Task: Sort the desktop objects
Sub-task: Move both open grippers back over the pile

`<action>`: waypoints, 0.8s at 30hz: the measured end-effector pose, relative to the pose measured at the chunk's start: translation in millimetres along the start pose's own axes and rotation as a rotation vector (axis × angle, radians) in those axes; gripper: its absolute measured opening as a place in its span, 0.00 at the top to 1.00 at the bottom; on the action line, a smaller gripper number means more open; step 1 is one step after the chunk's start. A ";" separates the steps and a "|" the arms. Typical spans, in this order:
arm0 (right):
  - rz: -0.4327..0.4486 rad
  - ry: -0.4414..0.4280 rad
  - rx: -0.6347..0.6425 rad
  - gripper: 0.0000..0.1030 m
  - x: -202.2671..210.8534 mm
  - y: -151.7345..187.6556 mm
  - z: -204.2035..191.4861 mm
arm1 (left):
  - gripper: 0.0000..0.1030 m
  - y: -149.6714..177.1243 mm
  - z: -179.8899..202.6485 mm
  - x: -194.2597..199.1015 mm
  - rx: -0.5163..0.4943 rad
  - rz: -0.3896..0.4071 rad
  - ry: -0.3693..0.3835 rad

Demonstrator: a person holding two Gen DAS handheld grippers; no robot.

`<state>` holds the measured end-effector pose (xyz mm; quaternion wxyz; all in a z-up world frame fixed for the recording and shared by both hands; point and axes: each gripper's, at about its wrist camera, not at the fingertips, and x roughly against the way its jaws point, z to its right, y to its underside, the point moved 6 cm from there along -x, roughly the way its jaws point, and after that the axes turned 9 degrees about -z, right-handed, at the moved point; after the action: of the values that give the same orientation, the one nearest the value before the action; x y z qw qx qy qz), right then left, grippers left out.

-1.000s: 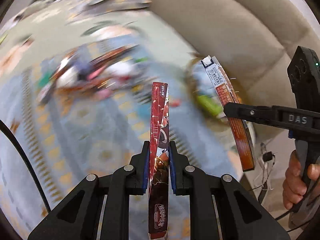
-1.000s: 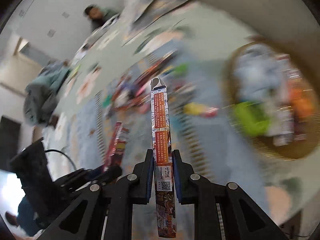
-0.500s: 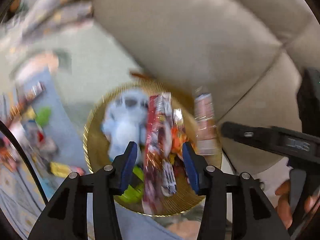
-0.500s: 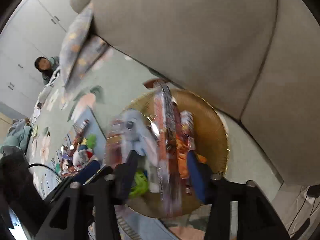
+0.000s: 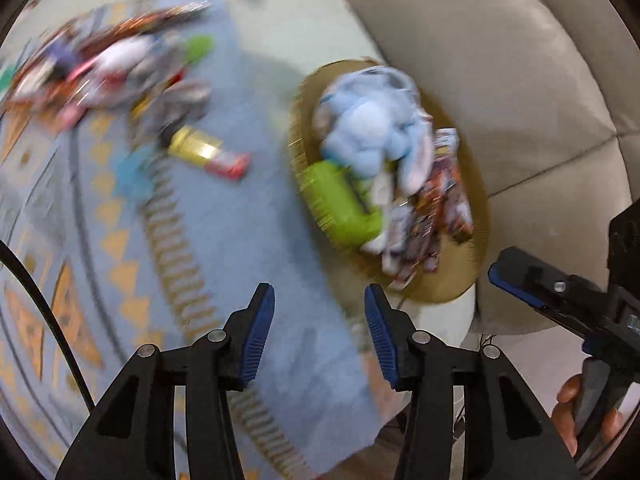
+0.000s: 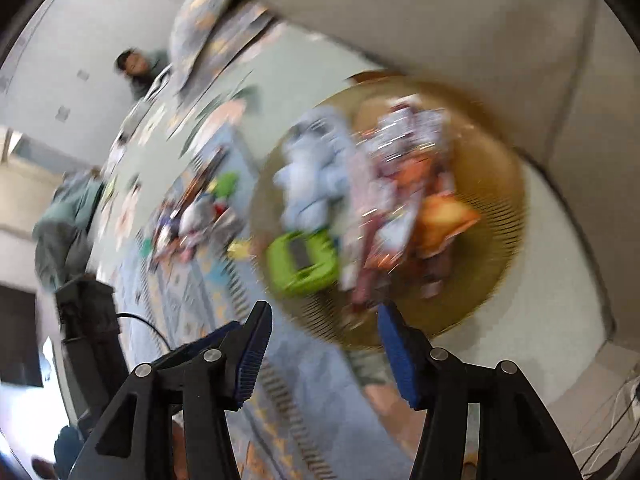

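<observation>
A round golden basket sits by the sofa and holds a pale blue plush toy, a green toy and several snack packets. My left gripper is open and empty, above the blue patterned rug just short of the basket. My right gripper is open and empty over the basket's near rim; it also shows in the left wrist view. A yellow and red packet lies on the rug.
A pile of loose toys and packets lies on the rug further left. A beige sofa rises behind the basket. A person sits at the far end. Both views are motion-blurred.
Both grippers carried their long packets to the basket, opened and let them go there. Both have since drawn back from the basket, empty.
</observation>
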<state>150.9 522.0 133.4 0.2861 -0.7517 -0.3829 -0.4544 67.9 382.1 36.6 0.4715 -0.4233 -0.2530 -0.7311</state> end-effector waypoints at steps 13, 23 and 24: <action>-0.239 -0.106 0.236 0.48 -93.4 46.9 -102.0 | 0.56 30.8 -106.0 49.4 0.232 0.098 -0.113; -0.268 -0.086 0.290 0.48 -125.6 35.9 -148.8 | 0.56 -12.6 -200.3 121.7 0.270 0.255 -0.254; -0.267 -0.083 0.281 0.48 -129.8 32.7 -153.4 | 0.56 -19.0 -208.6 127.0 0.263 0.263 -0.270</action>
<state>68.8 343.9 78.5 0.3094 -0.6649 -0.5504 -0.3991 -53.6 169.4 39.0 0.5758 -0.4814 -0.3494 -0.5609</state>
